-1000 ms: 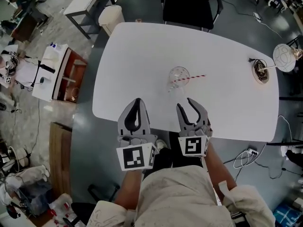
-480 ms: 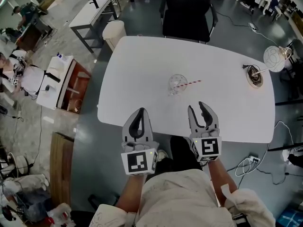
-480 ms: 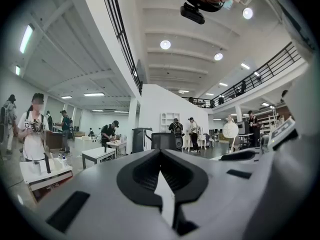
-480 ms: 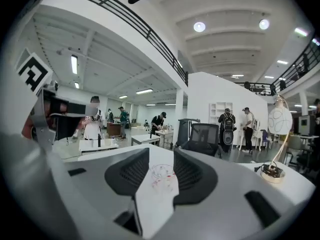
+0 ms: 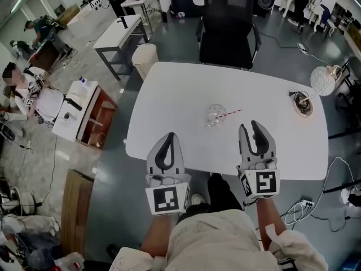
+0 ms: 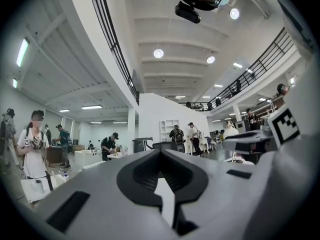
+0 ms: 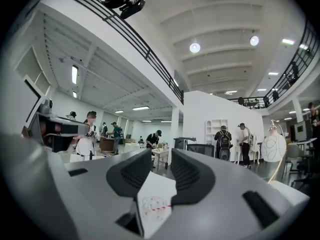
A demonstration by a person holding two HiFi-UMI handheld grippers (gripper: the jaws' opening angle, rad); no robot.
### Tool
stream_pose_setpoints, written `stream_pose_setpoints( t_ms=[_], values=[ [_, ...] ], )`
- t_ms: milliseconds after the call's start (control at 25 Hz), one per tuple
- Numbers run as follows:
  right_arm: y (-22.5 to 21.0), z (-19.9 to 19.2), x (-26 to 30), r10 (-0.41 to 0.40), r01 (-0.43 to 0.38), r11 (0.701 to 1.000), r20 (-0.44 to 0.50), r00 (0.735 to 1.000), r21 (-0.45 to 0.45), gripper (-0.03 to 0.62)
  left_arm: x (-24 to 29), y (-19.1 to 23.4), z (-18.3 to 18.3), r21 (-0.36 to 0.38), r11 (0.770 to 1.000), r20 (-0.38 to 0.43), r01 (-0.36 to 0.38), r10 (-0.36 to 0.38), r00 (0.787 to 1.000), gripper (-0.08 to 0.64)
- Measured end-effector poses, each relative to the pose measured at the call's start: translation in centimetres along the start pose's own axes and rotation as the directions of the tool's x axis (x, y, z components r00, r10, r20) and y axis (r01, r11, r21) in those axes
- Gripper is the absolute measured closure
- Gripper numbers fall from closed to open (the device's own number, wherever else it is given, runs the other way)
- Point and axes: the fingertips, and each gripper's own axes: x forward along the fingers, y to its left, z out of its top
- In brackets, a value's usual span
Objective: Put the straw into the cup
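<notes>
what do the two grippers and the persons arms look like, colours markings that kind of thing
The left claw and right claw match: light grey curved fingers with dark ribbed inner pads. Behind each sits a white cube printed with black square markers, the left cube and the right cube. No cables show on either. The person wears loose cream sleeves.

I'm seeing the table [image 5: 169,106] lying bare along its left half and near edge, so nothing is blocking a pass there. The cup [image 5: 215,116] is standing near the middle, its straw [image 5: 232,113] sticking out to the right. A dish [image 5: 303,104] is sitting by the right edge, and a chair [image 5: 227,27] is closing off the far edge. The stretch between cup and dish is lying open.
</notes>
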Motion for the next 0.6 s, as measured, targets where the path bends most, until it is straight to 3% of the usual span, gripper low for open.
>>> stream_pose_setpoints(
  t_ms=[320,600],
  values=[
    [-1.2,6.9,-0.3,-0.032,0.033,0.999,0.143,0.989,-0.009,0.520,0.4,-0.1,5.0,0.043,0.999,0.065,-0.002,-0.001,0.998,0.557],
    [-1.7,8.3,0.4,-0.058,0.059,0.998,0.141,0.988,-0.004,0.591,0.5,0.7,7.7,0.090,0.996,0.112,-0.011,0.001,0.994,0.558]
  ],
)
